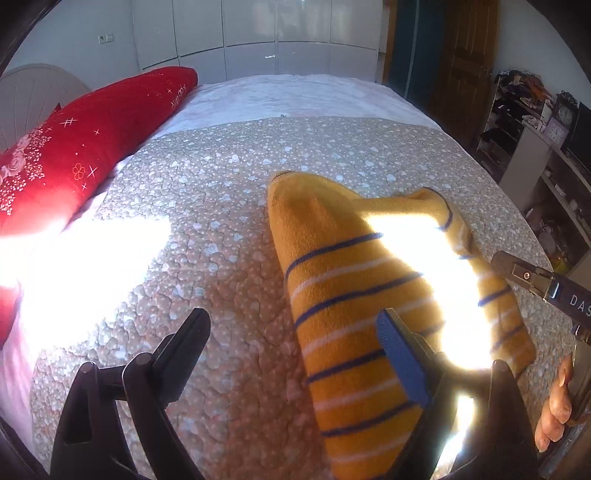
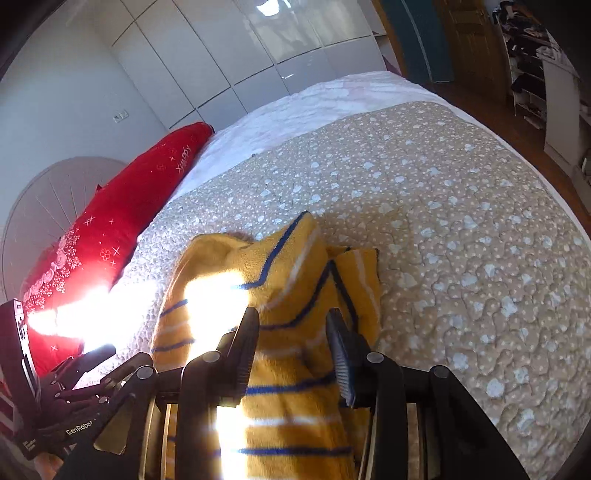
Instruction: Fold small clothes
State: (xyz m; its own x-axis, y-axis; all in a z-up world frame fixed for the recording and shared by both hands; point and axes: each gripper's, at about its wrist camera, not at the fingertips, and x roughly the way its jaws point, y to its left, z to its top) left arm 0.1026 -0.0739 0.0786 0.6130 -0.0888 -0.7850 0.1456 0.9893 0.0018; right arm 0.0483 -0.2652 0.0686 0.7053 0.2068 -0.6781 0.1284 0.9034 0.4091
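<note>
A small mustard-yellow garment (image 1: pixel 343 295) with blue and white stripes lies folded into a long band on the beige quilted bedspread (image 1: pixel 221 206), with strong sun glare across it. My left gripper (image 1: pixel 293 321) hovers open and wide above its near left part; one finger is over the quilt, the blue-padded one over the cloth. In the right wrist view the garment (image 2: pixel 280 387) runs under my right gripper (image 2: pixel 293 315), whose jaws stand apart with cloth below them, not pinched. A bunched sleeve lies just ahead. The right gripper's finger (image 1: pixel 517 269) shows at the left view's right edge.
A long red pillow (image 1: pixel 92 147) lies along the bed's left side, by a pale headboard (image 2: pixel 48 206). A white sheet (image 1: pixel 295 96) covers the far end of the bed. White wardrobes (image 1: pixel 240 33), a wooden door and cluttered shelves (image 1: pixel 535 122) stand beyond.
</note>
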